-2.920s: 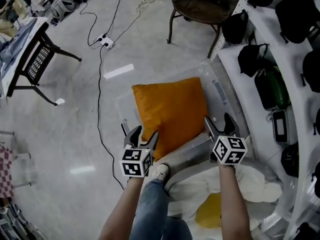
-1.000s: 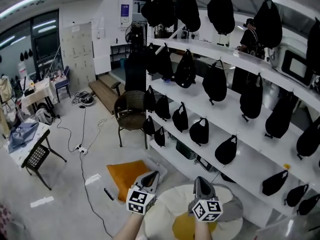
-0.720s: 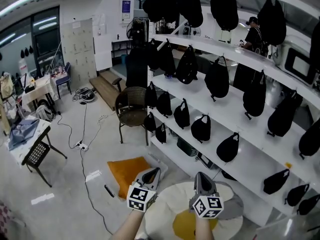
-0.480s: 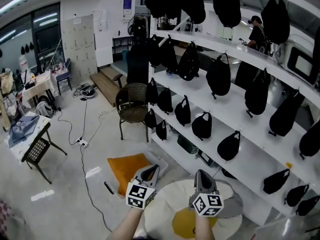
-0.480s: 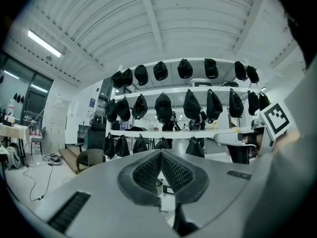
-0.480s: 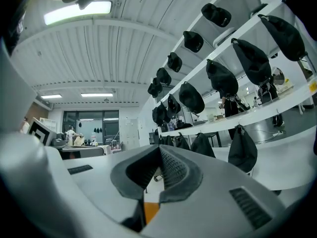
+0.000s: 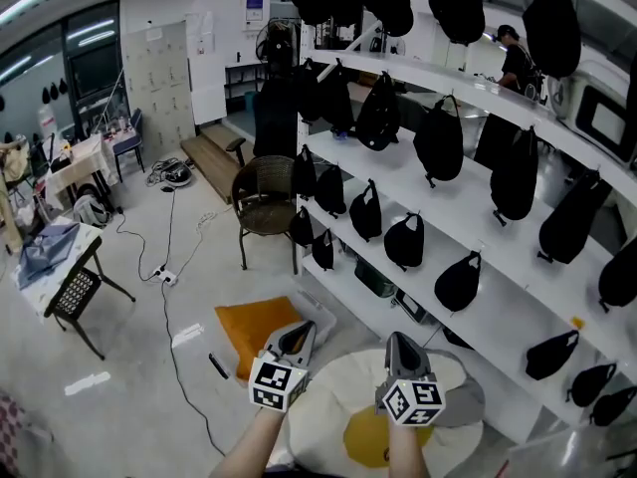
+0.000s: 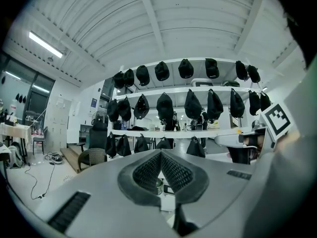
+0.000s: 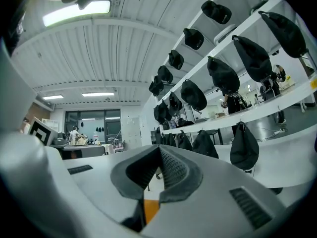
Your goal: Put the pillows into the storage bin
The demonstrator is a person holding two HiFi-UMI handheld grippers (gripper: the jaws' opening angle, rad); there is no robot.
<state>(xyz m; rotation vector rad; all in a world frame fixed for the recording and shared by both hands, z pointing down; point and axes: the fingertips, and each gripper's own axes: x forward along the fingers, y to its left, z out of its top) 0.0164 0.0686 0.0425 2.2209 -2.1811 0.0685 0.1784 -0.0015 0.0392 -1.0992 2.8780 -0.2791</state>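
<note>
Nearest, both grippers point out level, side by side. The left gripper (image 7: 296, 337) has its jaws pressed together with nothing between the pads, and the right gripper (image 7: 397, 347) is closed the same way, also empty. Under them, at the bottom edge of the head view, is a round cream pillow (image 7: 333, 436) with a yellow centre. No view shows whether either gripper touches it.

Just beyond the left gripper, an orange pillow (image 7: 254, 327) lies flat in the clear storage bin (image 7: 318, 317). The bin stands on the floor (image 7: 129, 366) against the foot of the white shelving (image 7: 468, 222). A sliver of that orange shows below the closed jaws in the right gripper view.

Farther out on the floor, a cable (image 7: 167, 257) runs from beside the bin to a power strip (image 7: 162, 277). A small black table (image 7: 72, 289) stands near the left edge, with blue cloth on it. Beyond the bin, a wicker chair (image 7: 261, 205) stands at the end of the shelving. Black bags (image 7: 435, 142) fill its shelves – row above row.
</note>
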